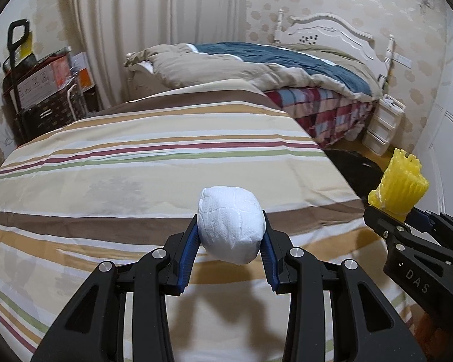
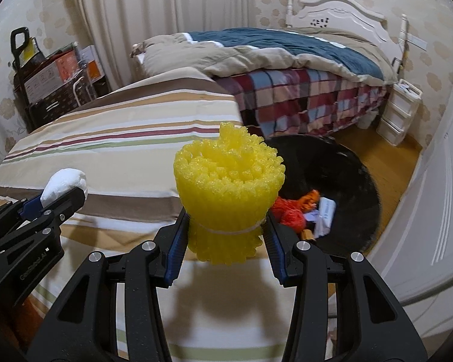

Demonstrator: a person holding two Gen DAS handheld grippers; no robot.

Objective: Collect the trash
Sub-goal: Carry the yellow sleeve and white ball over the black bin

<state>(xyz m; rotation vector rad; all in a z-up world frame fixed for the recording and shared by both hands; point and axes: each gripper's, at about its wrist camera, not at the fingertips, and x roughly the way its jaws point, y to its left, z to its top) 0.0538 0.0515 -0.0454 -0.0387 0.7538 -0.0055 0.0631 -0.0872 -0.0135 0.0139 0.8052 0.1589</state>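
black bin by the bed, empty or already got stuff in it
Not empty. The black bin already holds orange netting and white paper scraps at its bottom.

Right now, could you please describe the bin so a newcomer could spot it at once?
Start at the striped bed; on the wood floor off its right edge sits the bin. It is round and black, with orange scraps and white paper inside.
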